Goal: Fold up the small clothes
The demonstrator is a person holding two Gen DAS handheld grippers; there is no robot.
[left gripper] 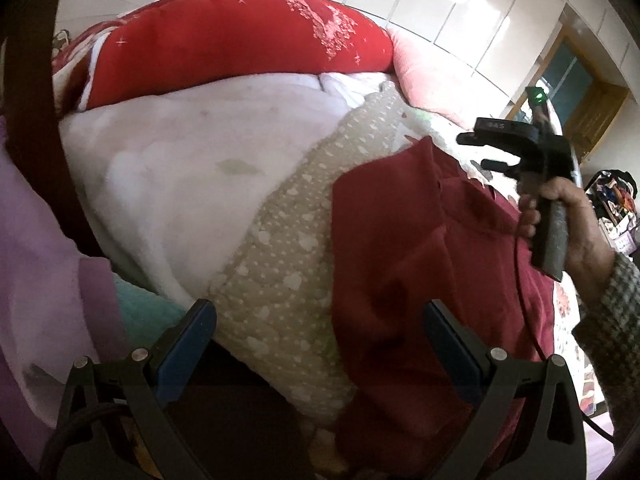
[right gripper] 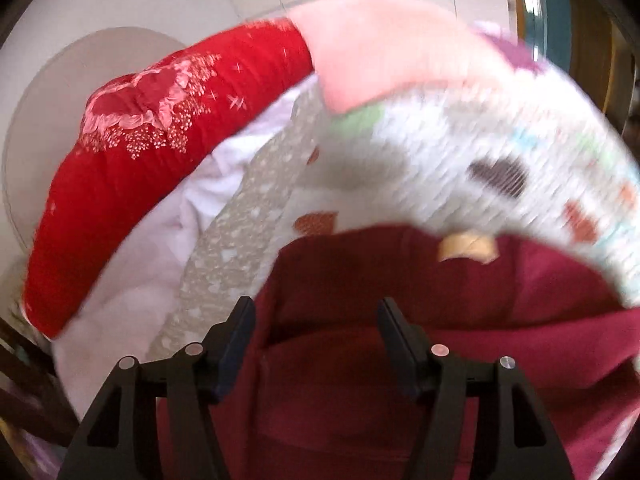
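A dark red garment (left gripper: 420, 264) lies spread on the bed, over a beige dotted quilt (left gripper: 280, 248). My left gripper (left gripper: 320, 320) is open and empty, low over the garment's left edge. My right gripper (left gripper: 480, 152) shows in the left wrist view, held in a hand above the garment's far right part, its jaws apart. In the right wrist view the right gripper (right gripper: 316, 320) is open above the garment (right gripper: 360, 360), whose tan neck label (right gripper: 468, 248) shows near the far edge. That view is blurred.
A bright red patterned duvet (left gripper: 240, 48) and white bedding (left gripper: 180, 152) are piled behind. A pink pillow (right gripper: 392, 48) and a white patterned quilt (right gripper: 460, 152) lie to the right. A lilac cloth (left gripper: 40, 260) is at left. White cabinets (left gripper: 460, 4) stand behind.
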